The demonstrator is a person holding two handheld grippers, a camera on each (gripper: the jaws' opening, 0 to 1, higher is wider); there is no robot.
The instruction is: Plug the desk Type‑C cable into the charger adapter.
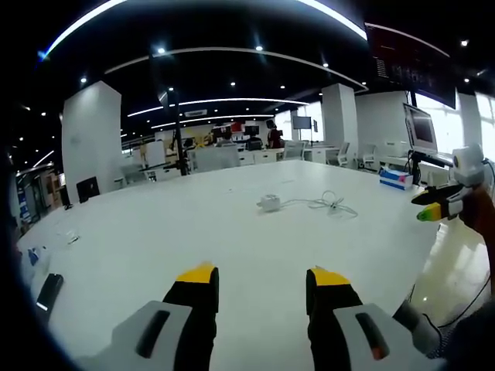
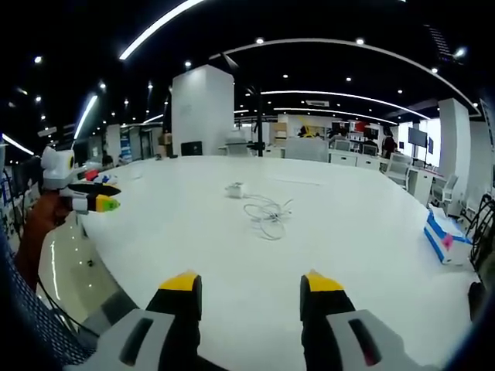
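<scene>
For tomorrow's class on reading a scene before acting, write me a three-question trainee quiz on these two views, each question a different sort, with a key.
1. True or false: the left gripper is gripping the cable.
2. The charger lies: A) on the table B) on the floor C) between fingers.
3. Fill in: the cable is ___, not straight.

Key: 1 false, both it and the right gripper are open and empty; 2 A; 3 loosely coiled.

Both the left gripper (image 1: pixel 263 280) and the right gripper (image 2: pixel 249 286) have black jaws with yellow tips on grey housings bearing dark slots, one slot orange-marked.
</scene>
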